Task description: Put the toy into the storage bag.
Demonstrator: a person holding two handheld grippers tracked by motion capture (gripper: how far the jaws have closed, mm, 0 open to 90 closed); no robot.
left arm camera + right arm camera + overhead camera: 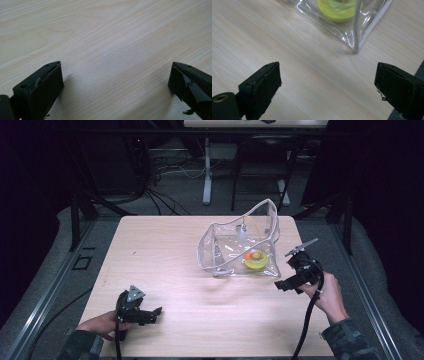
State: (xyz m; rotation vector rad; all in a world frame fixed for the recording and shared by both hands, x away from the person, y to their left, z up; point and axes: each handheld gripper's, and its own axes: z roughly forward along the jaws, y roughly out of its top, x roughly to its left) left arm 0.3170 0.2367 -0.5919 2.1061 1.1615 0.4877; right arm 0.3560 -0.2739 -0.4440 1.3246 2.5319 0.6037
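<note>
Low in the frame, my left gripper [150,314] and right gripper [289,268] gape wide, empty; yellow disc [256,260] already inside clear pouch [220,245], closing remains, I judge.

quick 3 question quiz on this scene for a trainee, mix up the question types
1. True or false: the right gripper grips the clear bag.
2. What lies inside the bag? A) a yellow-green round thing B) a red mug C) a spoon
3. Fill in: the left gripper has its jaws ____ over the bare wooden table.

Key
1. False: its jaws stand open, short of the bag's corner.
2. A: the yellow-green round thing, with something orange on it.
3. Open.
</note>
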